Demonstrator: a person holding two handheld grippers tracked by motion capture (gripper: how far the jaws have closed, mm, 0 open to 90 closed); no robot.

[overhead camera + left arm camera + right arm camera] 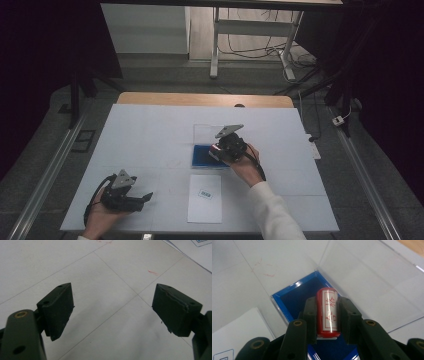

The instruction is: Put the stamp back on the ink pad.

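A red cylindrical stamp (pixel 327 312) with a white label of red characters is clamped between the jaws of my right gripper (pixel 327 320), which is shut on it. It hangs over the blue ink pad (pixel 297 296) of an open clear case (pixel 206 150), whose transparent lid (pixel 372 277) lies flat beyond. From above, the right gripper (pixel 226 147) sits at the pad's right edge. My left gripper (pixel 139 199) rests low at the table's front left, jaws open over bare white table (pixel 110 290). A white sheet (pixel 205 198) with a small blue-printed box lies in front of the case.
The white table cover (pixel 150 130) ends at a wooden strip along the far edge. Faint red marks (pixel 265 271) stain the surface left of the case. Beyond the table stand a white desk frame (pixel 250 40) and floor cables.
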